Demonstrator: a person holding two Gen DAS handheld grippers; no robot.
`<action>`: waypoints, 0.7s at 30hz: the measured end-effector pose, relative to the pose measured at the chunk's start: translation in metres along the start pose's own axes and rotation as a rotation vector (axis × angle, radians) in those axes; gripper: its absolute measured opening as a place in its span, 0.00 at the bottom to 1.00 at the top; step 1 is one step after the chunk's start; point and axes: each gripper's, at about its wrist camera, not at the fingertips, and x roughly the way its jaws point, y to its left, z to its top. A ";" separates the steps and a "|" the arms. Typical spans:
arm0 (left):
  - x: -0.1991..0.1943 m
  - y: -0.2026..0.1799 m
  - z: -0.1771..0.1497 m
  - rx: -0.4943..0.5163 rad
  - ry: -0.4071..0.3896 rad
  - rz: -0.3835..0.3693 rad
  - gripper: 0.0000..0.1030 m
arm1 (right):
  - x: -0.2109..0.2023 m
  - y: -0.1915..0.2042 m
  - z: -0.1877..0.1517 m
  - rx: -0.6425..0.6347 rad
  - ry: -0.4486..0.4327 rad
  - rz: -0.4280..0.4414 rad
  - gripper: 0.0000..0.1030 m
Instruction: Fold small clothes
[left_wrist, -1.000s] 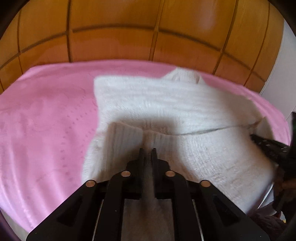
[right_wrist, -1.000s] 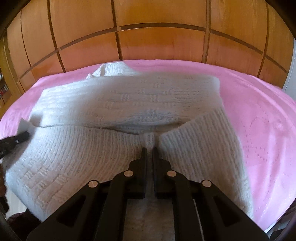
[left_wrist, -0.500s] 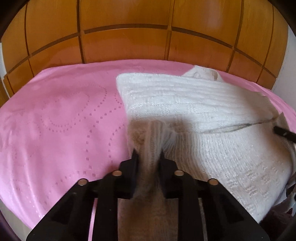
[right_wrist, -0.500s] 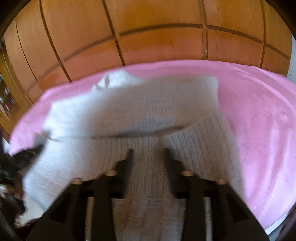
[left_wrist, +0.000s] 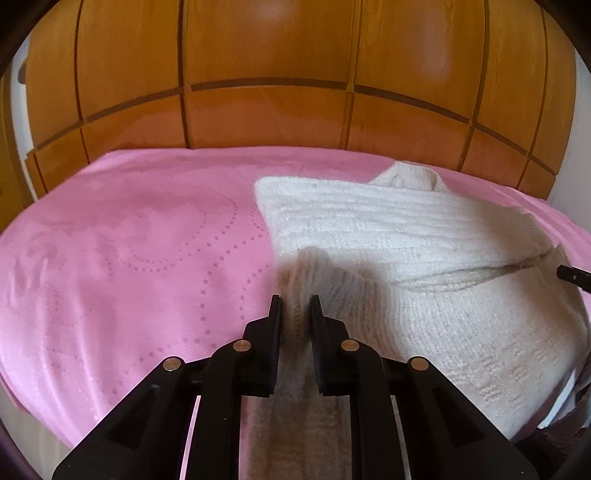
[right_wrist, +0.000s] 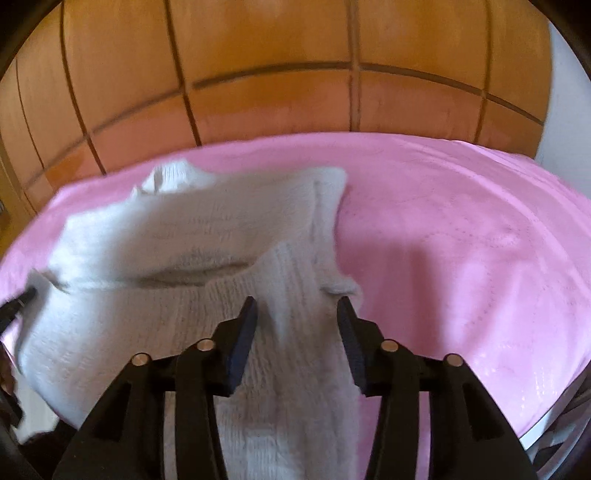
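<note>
A cream knitted sweater (left_wrist: 399, 236) lies on the pink blanket (left_wrist: 129, 258), its near half folded over the far half. My left gripper (left_wrist: 294, 301) has its jaws a little apart with a ridge of the sweater's left edge still between them. In the right wrist view the sweater (right_wrist: 192, 236) lies to the left and under my right gripper (right_wrist: 297, 304), which is open wide with the sweater's right edge lying loose between the fingers. The tip of the other gripper shows at the frame edge in each view (left_wrist: 574, 275) (right_wrist: 16, 304).
A wooden panelled headboard (left_wrist: 277, 107) rises behind the bed. The pink blanket spreads wide to the left of the sweater in the left view and to the right (right_wrist: 461, 240) in the right view. The bed's near edge is just below the grippers.
Both grippers were shut on the sweater's near edge a second ago. The right has opened wide and let go; the left jaws have parted slightly. Both have pulled back and apart.
</note>
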 end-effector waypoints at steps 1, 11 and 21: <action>-0.004 0.001 0.001 0.005 -0.014 0.018 0.09 | 0.004 0.005 -0.001 -0.031 0.013 -0.011 0.08; -0.035 0.012 -0.002 0.025 -0.066 0.027 0.00 | -0.038 0.005 -0.004 -0.060 -0.053 -0.020 0.07; -0.008 0.004 0.004 0.061 0.018 -0.095 0.48 | -0.009 0.006 -0.005 -0.011 0.008 -0.023 0.12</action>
